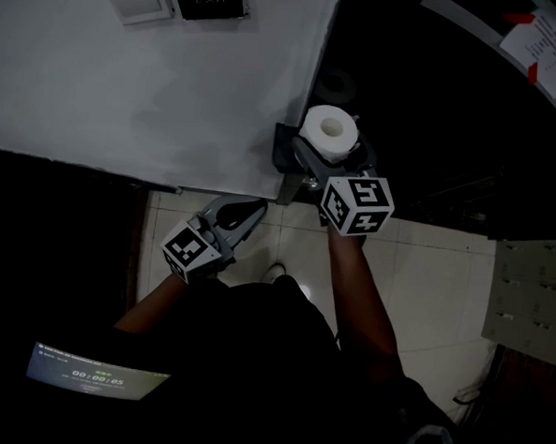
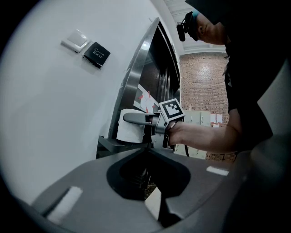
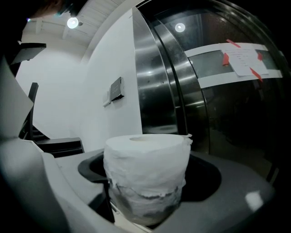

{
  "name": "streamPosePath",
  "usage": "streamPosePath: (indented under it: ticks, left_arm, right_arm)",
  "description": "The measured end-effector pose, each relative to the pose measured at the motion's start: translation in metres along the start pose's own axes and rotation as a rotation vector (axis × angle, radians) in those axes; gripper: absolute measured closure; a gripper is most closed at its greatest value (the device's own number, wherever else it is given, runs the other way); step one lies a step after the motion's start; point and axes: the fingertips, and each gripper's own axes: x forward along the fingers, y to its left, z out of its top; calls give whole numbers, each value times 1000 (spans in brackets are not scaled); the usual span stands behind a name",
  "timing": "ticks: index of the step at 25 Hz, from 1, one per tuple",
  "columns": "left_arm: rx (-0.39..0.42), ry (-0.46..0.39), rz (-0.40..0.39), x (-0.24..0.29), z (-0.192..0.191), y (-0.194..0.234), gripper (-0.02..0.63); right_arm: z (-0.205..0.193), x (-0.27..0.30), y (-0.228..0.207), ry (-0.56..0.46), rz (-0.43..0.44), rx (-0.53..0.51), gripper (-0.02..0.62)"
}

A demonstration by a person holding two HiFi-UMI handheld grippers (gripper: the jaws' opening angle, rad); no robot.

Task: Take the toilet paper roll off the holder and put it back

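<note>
Toilet paper roll between right tool jaws, beside wall edge

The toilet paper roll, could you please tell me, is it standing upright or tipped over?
Upright: the white toilet paper roll stands on end, its core hole facing up toward the head view.

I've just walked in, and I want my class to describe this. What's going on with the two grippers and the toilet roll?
A person holds a gripper in each hand. The right gripper reaches to the toilet paper roll, which stands upright at the dark holder beside the white wall. Its jaws stand wide on either side of the roll and do not seem to press on it. The left gripper hangs back, jaws together, holding nothing.
</note>
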Motion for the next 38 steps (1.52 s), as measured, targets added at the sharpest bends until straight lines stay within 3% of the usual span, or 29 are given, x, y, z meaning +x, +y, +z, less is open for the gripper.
streamPosePath:
  ticks: [6, 13, 20, 27, 35, 38]
  left_arm:
    - [-1, 4, -12, 1, -1, -2, 603]
    - [1, 1, -31, 4, -1, -5, 603]
    - [4, 7, -46, 7, 0, -9, 603]
    - [8, 14, -41, 6, -2, -7, 603]
    - [25, 5, -37, 5, -2, -5, 603]
    - [23, 11, -37, 4, -2, -4, 603]
  right_arm:
    - [14, -14, -14, -13, -30, -14, 140]
    - [14, -38, -58, -16, -124, 6, 140]
    - [6, -57, -105, -29, -194, 12, 140]
    - [-7, -63, -125, -17, -225, 15, 140]
    - [-22, -66, -135, -70, -228, 129, 140]
    - [-31, -68, -143, -113, -235, 239, 140]
